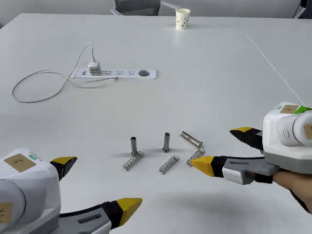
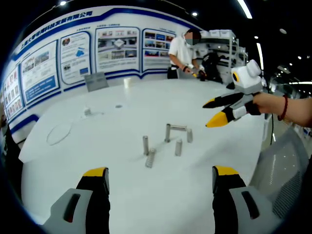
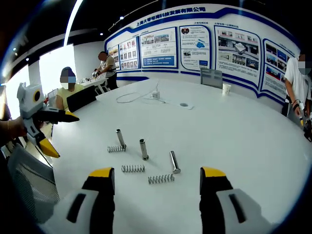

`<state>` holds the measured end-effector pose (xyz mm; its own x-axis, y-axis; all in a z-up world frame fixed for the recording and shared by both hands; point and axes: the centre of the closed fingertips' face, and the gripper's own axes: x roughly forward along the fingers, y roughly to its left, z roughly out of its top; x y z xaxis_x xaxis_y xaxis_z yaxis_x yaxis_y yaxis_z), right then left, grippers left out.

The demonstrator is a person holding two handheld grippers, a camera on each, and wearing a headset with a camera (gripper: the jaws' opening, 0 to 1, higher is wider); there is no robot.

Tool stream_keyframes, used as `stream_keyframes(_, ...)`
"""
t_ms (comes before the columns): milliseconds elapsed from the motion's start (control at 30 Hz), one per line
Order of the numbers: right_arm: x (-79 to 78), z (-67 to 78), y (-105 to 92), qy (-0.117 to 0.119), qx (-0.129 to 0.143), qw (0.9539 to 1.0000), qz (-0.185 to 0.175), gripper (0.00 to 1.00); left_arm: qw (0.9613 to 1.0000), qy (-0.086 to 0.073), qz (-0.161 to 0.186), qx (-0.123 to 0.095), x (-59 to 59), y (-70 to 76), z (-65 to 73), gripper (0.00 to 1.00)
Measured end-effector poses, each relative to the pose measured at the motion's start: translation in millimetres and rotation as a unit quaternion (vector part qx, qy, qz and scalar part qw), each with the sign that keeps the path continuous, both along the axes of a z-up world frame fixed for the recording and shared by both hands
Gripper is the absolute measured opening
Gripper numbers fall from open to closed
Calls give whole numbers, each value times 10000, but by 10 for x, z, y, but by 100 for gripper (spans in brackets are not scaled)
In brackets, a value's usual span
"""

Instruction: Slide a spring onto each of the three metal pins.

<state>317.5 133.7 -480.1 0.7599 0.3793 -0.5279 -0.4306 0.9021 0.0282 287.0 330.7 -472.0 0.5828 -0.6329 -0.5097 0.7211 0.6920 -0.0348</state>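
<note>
**Bench stock: three springs, three pins, none yet mated**

Nearest: left gripper (image 1: 96,184), jaws spread wide, empty. Right gripper (image 1: 222,147), likewise wide and empty, its lower tip just beside the right spring (image 1: 196,156).

Next: middle spring (image 1: 169,164) and left spring (image 1: 133,161). All three lie loose on the table (image 1: 234,73), each close in front of a pin.

Behind: left pin (image 1: 133,145) and middle pin (image 1: 166,142) stand upright; right pin (image 1: 191,139) lies flat.

Farther: power strip (image 1: 114,73); paper cup (image 1: 182,18).

Hazards, as judged: a pinched spring may squirt from the jaws; a nudge could topple an upright pin; the flat pin may roll when touched.
</note>
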Motion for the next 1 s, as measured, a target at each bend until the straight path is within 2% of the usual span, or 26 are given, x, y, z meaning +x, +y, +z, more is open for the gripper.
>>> stream_keyframes(300, 204, -83, -37, 75, -43, 10000, -13, 62, 10000, 41, -62, -22, -15, -57, -40, 87)
stream_keyframes(567, 366, -138, -28, 80, -46, 10000, -25, 54, 10000, 7, -70, -31, -16, -65, -60, 87)
stream_keyframes(1000, 569, -336, 39, 181, -18, 9998, -8, 38, 9999, 14, -110, -27, -5, -95, -106, 85)
